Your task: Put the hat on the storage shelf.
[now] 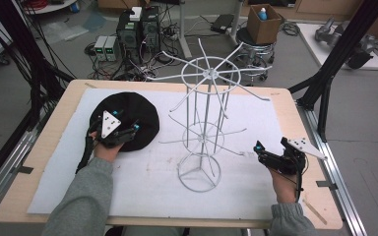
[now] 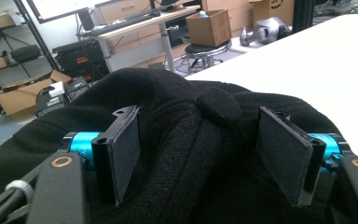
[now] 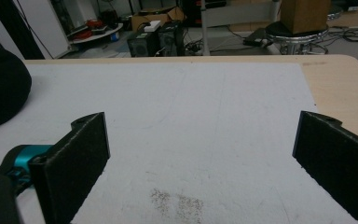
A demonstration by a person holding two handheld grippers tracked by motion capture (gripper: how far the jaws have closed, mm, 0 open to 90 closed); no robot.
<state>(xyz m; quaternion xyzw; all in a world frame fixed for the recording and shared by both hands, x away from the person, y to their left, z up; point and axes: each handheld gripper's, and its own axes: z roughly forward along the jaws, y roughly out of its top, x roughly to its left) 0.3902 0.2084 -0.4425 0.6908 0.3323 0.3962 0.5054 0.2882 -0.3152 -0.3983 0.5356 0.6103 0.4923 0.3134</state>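
Fingers (image 2: 123,154) of the left gripper (image 2: 200,158) pinch a fold of the black hat (image 2: 177,107), which lies on the white mat (image 1: 142,182) left of the wire rack (image 1: 204,123). Right gripper (image 3: 200,154) rests wide open, holding nothing.

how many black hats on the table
1: a black hat lies on the table's left side, under the left gripper, whose jaws straddle a fold of it. None show elsewhere.
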